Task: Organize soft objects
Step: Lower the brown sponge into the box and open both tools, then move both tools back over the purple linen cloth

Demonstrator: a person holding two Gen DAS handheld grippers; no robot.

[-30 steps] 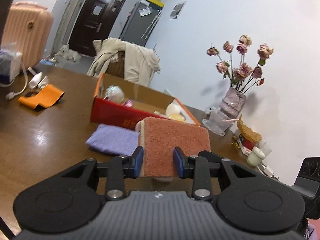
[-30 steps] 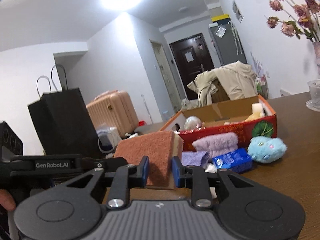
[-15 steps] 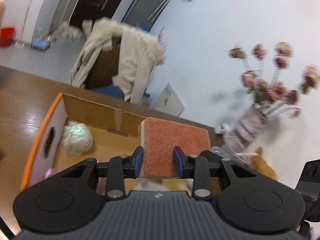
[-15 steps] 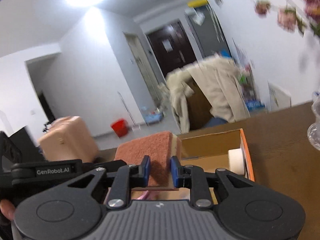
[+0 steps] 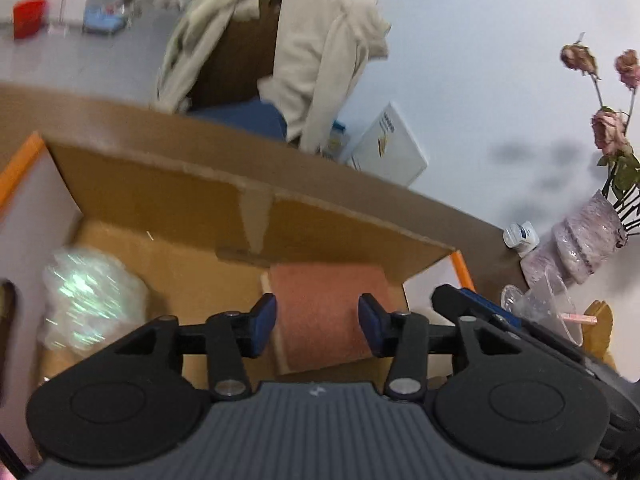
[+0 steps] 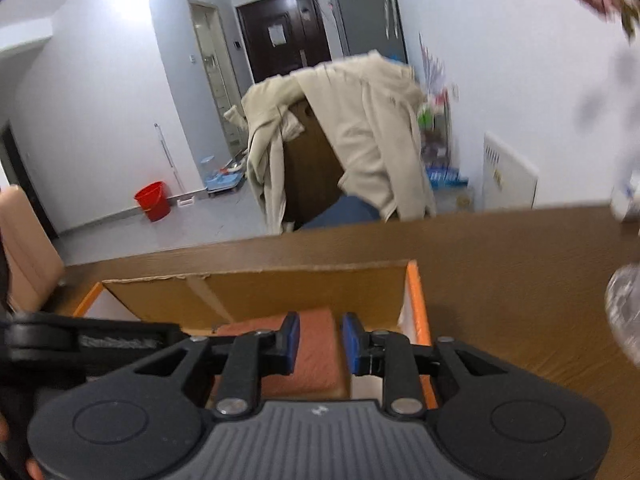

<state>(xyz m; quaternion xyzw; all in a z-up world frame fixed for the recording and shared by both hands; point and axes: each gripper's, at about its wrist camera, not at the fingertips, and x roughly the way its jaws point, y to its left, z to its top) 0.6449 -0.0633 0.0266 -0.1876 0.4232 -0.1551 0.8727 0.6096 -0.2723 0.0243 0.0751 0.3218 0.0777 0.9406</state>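
Note:
A terracotta sponge block (image 5: 326, 312) lies inside the open cardboard box (image 5: 168, 196), at its right end near the orange rim. My left gripper (image 5: 317, 322) is open, its blue pads standing apart on either side of the sponge without pressing it. My right gripper (image 6: 316, 344) is open too, jaws apart just above the same sponge (image 6: 316, 350) inside the box (image 6: 256, 292). A shiny crumpled plastic ball (image 5: 90, 300) lies in the box's left part.
The box sits on a brown wooden table (image 6: 520, 264). A glass vase with dried roses (image 5: 584, 240) and a clear cup (image 5: 548, 312) stand to the right. A chair draped with a beige jacket (image 6: 352, 136) is behind the table.
Both grippers carried the sponge from above the table over and down into the box, then opened and let it go; it now rests in the box's right end.

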